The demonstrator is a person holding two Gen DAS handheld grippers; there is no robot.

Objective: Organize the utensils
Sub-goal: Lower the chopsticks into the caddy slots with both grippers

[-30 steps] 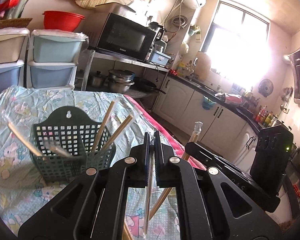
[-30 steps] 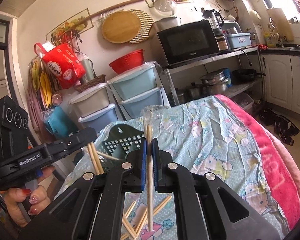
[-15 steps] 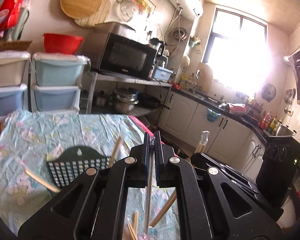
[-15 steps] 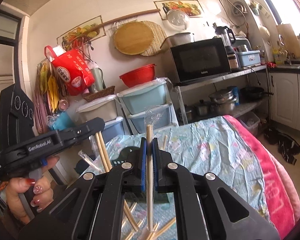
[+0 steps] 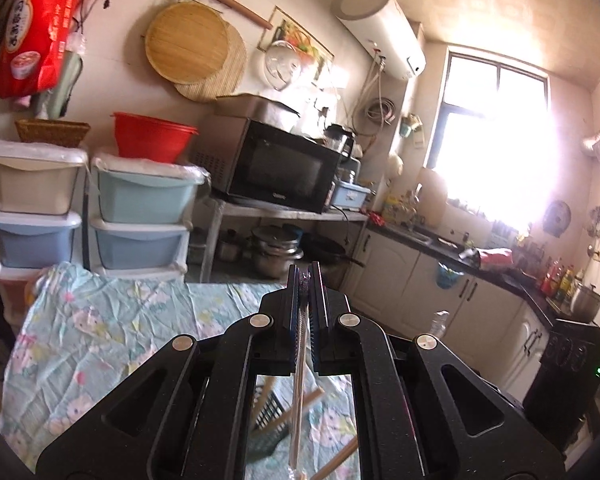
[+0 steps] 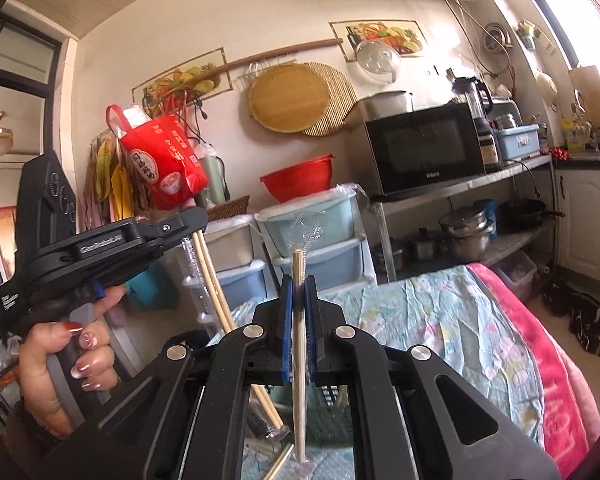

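Note:
In the left wrist view my left gripper (image 5: 304, 280) is shut on a pair of chopsticks in a clear wrapper (image 5: 298, 384), which hangs down between the fingers. From the right wrist view this gripper (image 6: 194, 222) sits up at the left, gripped by a hand (image 6: 60, 360), with the wrapped pair (image 6: 214, 284) slanting down from it. My right gripper (image 6: 298, 284) is shut on a single wooden chopstick in clear wrap (image 6: 300, 344), held upright. The dark mesh utensil basket (image 5: 270, 414) (image 6: 327, 412) lies below both grippers, mostly hidden. Loose chopsticks (image 5: 339, 456) lie on the table.
The table has a light blue flowered cloth (image 5: 100, 340) (image 6: 439, 320) with a pink blanket (image 6: 547, 360) along its right edge. Behind stand stacked plastic drawers (image 5: 140, 220), a microwave (image 5: 276, 168) on a shelf with pots (image 5: 276, 252), and kitchen cabinets (image 5: 399, 272).
Both grippers have risen with their chopsticks still held. The basket and table have sunk low in both views, and more of the wall and ceiling shows.

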